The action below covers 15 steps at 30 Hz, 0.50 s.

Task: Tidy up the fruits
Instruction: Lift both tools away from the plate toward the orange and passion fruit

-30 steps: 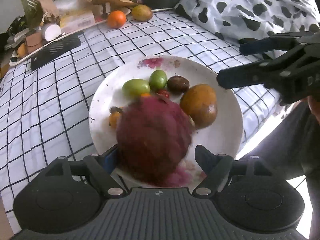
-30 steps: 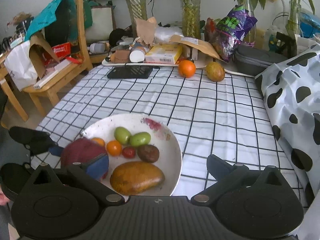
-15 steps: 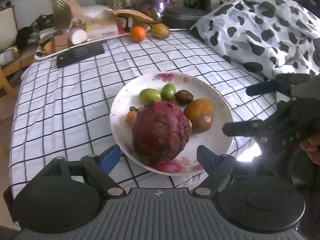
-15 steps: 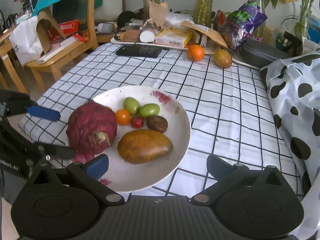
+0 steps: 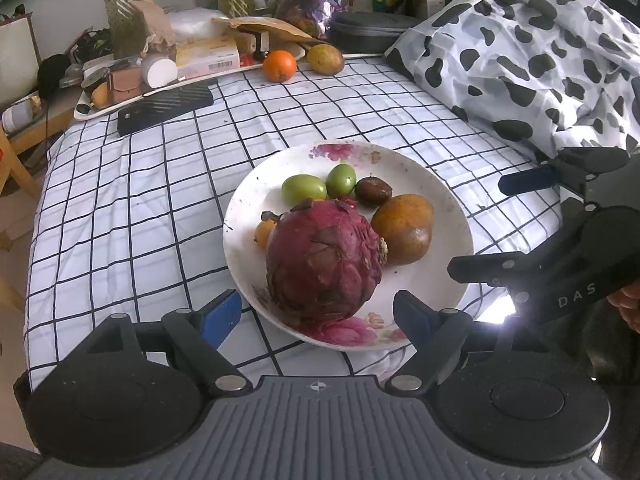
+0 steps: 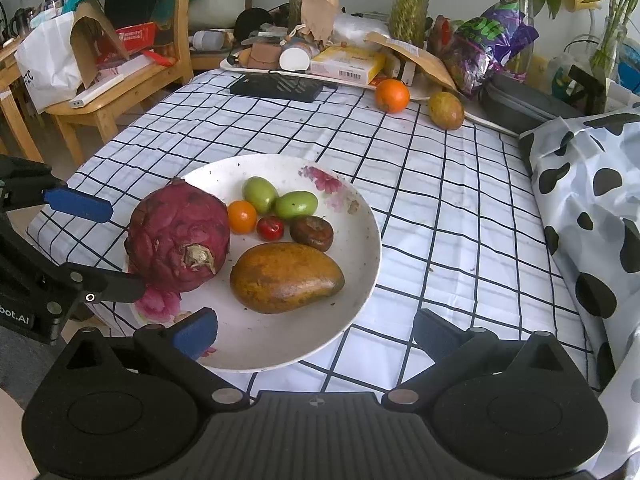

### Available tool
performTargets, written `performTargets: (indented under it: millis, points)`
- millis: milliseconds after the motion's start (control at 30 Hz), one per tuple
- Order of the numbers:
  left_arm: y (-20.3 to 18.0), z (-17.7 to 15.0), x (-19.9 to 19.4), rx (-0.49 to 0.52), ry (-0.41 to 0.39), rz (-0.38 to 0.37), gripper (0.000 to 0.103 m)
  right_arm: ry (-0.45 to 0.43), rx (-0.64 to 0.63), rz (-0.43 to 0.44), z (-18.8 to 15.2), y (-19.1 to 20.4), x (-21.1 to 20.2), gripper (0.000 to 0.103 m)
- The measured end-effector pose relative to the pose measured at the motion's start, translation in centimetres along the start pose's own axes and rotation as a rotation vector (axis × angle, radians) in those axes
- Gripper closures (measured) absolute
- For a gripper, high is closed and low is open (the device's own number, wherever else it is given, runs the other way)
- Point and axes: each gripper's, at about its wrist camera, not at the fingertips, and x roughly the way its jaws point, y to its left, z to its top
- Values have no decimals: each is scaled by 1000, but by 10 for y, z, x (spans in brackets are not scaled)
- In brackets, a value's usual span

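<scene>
A white flowered plate (image 5: 448, 216) (image 6: 360, 248) on the checked cloth holds a red dragon fruit (image 5: 322, 264) (image 6: 180, 236), a brown mango (image 5: 404, 228) (image 6: 286, 278), two green fruits (image 5: 303, 188) (image 6: 296, 205), a dark round fruit (image 5: 373, 191) (image 6: 312, 233), a small orange fruit (image 6: 241, 216) and a red one (image 6: 270, 228). My left gripper (image 5: 318, 316) is open and empty, just behind the dragon fruit. My right gripper (image 6: 316, 330) is open and empty at the plate's near rim. An orange (image 5: 279, 65) (image 6: 392, 96) and a second mango (image 5: 325, 59) (image 6: 446, 111) lie at the table's far edge.
A cow-print cloth (image 5: 532, 52) (image 6: 588, 208) covers the right side. A black flat device (image 5: 164, 106) (image 6: 276, 88), a cluttered tray with boxes (image 5: 208, 56), vases and a purple bag (image 6: 492, 44) line the back. A wooden chair (image 6: 120, 80) stands at the left.
My left gripper has let go of the dragon fruit on the plate and drawn back. My right gripper has also pulled back a little from the plate.
</scene>
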Motion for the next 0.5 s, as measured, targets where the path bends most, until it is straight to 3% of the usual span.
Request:
performTargets:
  millis: [500]
  points:
    - [-2, 7, -14, 7, -102, 42, 18, -44, 27, -22, 3, -4, -5, 0]
